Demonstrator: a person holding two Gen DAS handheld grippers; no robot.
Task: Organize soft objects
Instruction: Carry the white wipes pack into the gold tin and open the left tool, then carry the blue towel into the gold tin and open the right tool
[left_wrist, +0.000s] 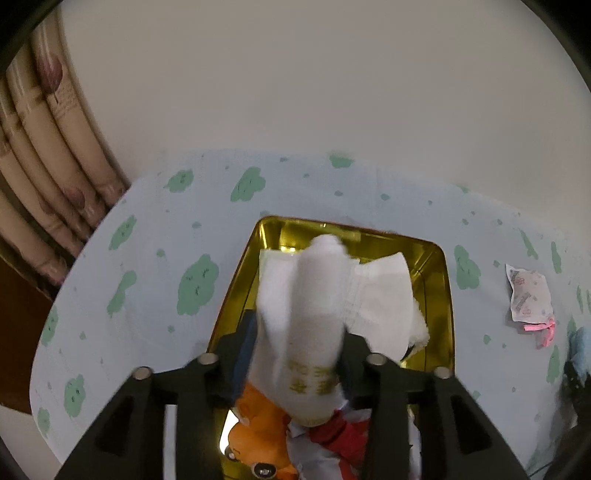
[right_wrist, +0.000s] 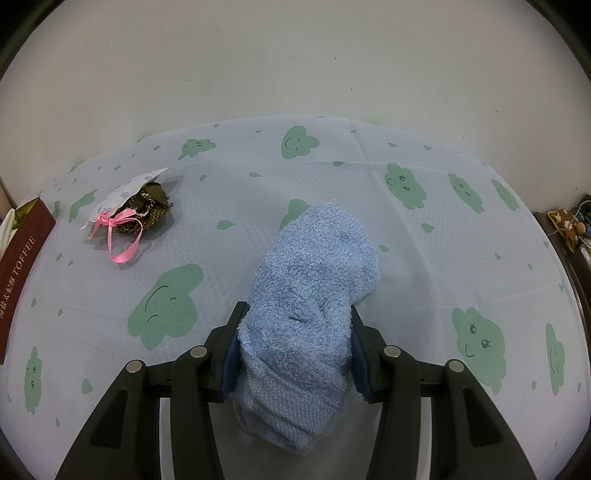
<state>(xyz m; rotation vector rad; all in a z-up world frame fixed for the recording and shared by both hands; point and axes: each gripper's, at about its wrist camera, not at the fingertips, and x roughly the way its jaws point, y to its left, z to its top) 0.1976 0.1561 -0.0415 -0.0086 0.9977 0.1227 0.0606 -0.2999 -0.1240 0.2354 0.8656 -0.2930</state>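
Note:
Over the gold tin (left_wrist: 441, 295), a rolled white sock with gold lettering (left_wrist: 314, 295) hangs blurred between the fingers of my left gripper (left_wrist: 299, 332). Those jaws stand apart and do not seem to press the sock. Inside the tin lie a folded white cloth (left_wrist: 380, 295), an orange plush toy (left_wrist: 255, 435) and a red and white cloth (left_wrist: 340, 439). My right gripper (right_wrist: 297, 321) is shut on a rolled light blue towel (right_wrist: 314, 280), just above the tablecloth (right_wrist: 424, 258).
A white sachet (right_wrist: 125, 194) with a pink ribbon (right_wrist: 122, 236) leans on a brown patterned pouch (right_wrist: 151, 210) at the left back. A dark red toffee box (right_wrist: 18, 273) lies along the left edge. Curtains (left_wrist: 44, 147) hang beyond the table's left side.

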